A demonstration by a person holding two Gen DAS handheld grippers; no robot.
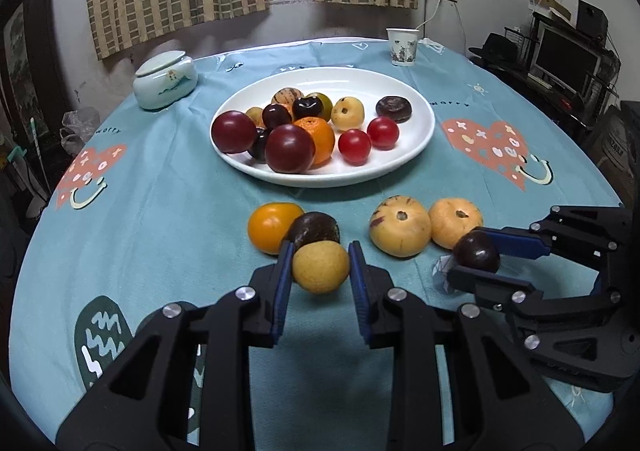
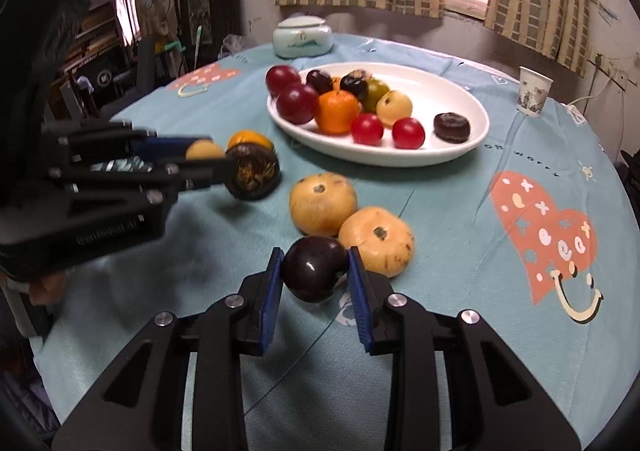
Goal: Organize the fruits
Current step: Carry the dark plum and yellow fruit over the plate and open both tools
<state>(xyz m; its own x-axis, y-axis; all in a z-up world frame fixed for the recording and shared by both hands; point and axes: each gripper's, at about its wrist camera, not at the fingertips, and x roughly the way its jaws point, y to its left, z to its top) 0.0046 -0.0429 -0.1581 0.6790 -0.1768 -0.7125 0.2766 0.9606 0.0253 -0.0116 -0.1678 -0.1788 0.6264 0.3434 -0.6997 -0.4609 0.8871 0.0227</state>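
Note:
My left gripper (image 1: 319, 265) is shut on a small round yellow fruit (image 1: 320, 267), lifted a little off the cloth; the same gripper (image 2: 206, 157) shows at the left of the right wrist view. My right gripper (image 2: 314, 271) is shut on a dark purple plum (image 2: 314, 273), and this gripper (image 1: 470, 257) sits at the right of the left wrist view. On the cloth lie an orange fruit (image 1: 272, 226), a dark brown fruit (image 1: 316, 229) and two pale yellow fruits (image 1: 400, 225) (image 1: 456, 222). A white plate (image 1: 396, 167) holds several fruits.
A pale lidded jar (image 1: 166, 79) stands at the table's far left and a paper cup (image 1: 403, 47) at the far edge. The round table's blue cloth (image 1: 160, 219) drops off on all sides. A desk with a monitor (image 1: 564, 55) stands to the right.

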